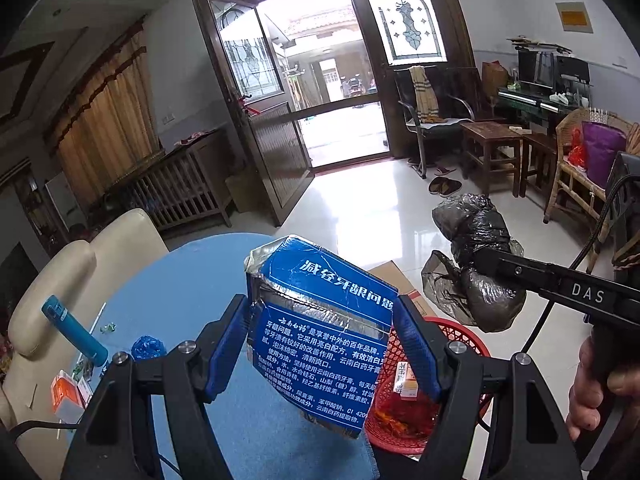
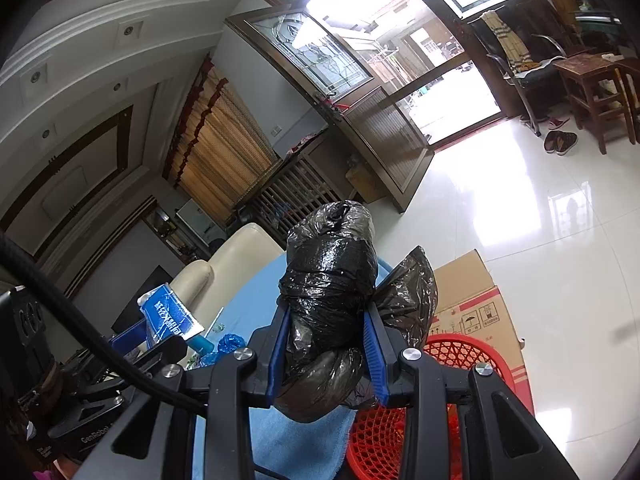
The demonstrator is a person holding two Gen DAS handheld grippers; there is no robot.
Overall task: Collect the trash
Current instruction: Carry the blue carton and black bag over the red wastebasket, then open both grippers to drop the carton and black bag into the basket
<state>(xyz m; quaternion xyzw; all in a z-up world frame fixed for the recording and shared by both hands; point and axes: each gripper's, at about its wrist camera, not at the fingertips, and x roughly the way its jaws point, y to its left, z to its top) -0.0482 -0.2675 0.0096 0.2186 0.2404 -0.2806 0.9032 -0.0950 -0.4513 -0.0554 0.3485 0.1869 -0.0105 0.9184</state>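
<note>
Left tongs (image 1: 320,344) squeeze a blue box (image 1: 320,332) by its two sides, up in the air over the blue tabletop (image 1: 208,264) and next to the red basket (image 1: 468,332). Right tongs (image 2: 326,354) are clamped tight on a black bag (image 2: 330,280), held above the basket's edge. Back on the tabletop lie a teal tube (image 1: 74,330) and a crumpled blue wrapper (image 1: 148,347).

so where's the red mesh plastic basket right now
Low in both wrist views, the red mesh plastic basket sits right of the blue table, before the cardboard box.
</note>
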